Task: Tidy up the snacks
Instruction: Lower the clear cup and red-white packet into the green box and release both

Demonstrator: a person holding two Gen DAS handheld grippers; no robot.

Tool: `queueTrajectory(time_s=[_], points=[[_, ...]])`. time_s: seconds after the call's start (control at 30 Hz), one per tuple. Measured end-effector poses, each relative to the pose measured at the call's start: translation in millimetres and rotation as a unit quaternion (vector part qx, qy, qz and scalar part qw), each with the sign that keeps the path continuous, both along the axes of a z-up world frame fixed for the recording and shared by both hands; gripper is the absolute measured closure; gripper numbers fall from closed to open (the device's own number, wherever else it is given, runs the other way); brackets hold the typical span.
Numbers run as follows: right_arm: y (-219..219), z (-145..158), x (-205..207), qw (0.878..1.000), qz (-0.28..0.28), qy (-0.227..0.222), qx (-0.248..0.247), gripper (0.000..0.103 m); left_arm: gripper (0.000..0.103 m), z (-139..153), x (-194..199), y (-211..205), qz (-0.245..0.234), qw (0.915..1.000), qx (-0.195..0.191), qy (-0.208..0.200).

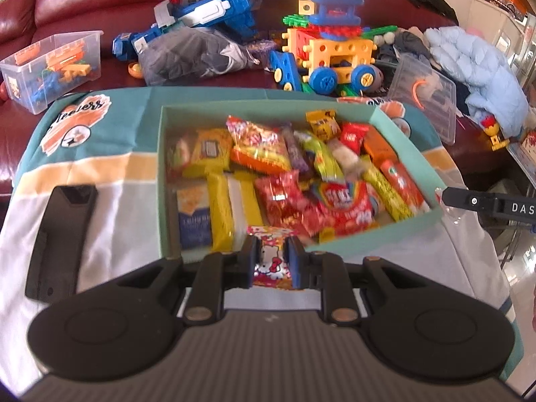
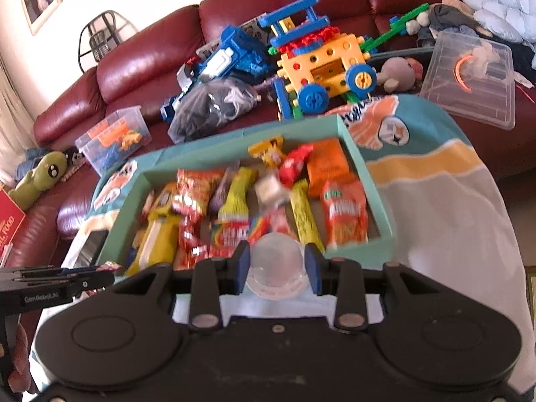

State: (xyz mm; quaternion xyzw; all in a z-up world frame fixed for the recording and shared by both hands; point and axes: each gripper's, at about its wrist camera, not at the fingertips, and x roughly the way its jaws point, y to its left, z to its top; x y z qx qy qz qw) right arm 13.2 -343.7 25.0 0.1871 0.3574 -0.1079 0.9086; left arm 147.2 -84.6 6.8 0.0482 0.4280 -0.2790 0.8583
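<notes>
A teal box (image 1: 162,181) (image 2: 368,181) full of several bright snack packets lies on a teal, orange and white cloth (image 1: 110,201) (image 2: 452,201). My left gripper (image 1: 272,248) is shut on a small white and pink cartoon-cat packet (image 1: 271,263), held over the box's near edge. My right gripper (image 2: 277,254) is shut on a clear jelly cup (image 2: 276,264), dome up, at the box's near side. The right gripper's tip (image 1: 445,197) shows at the box's right corner in the left wrist view. The left gripper's tip (image 2: 100,273) shows at the left in the right wrist view.
A black phone (image 1: 63,238) (image 2: 92,249) lies on the cloth left of the box. On the red sofa (image 2: 140,67) behind are a toy vehicle (image 1: 335,57) (image 2: 328,67), a blue toy (image 1: 207,13), a clear bin of bricks (image 1: 53,67) (image 2: 114,137), a clear lid (image 1: 425,93) (image 2: 469,80) and a light blue jacket (image 1: 475,70).
</notes>
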Motion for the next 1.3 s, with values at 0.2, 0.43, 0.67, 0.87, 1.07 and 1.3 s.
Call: queueTrajectory(time_s=[0.2, 0.43, 0.67, 0.87, 1.07, 1.3], points=[[-2.4, -2.3, 31.4, 1.000, 0.013, 0.005, -0.004, 0.069, 0.084, -1.6, 23.0, -17.6, -0.001, 1.0000, -0.003, 0.004], [-2.2, -19.4, 55.3, 0.999, 0.022, 0.025, -0.009, 0.069, 0.084, -10.6, 41.9, -35.2, 0.000, 0.9999, 0.002, 0.011], [-6.7, -31.0, 67.3, 0.999, 0.022, 0.035, -0.009, 0.069, 0.084, -21.4, 52.9, -45.8, -0.001, 0.9998, 0.009, 0.018], [-8.9, -37.7, 70.8, 0.999, 0.021, 0.041, -0.005, 0.069, 0.084, -28.0, 60.2, -49.5, 0.003, 0.9996, 0.011, 0.024], [-13.7, -38.8, 73.5, 0.999, 0.017, 0.038, 0.014, 0.062, 0.036, -27.6, 62.8, -53.0, 0.018, 0.9995, 0.022, 0.011], [-15.7, -21.1, 64.6, 1.000, 0.004, 0.011, 0.000, 0.000, 0.004, -21.7, 58.3, -42.8, 0.042, 0.9986, 0.031, 0.001]])
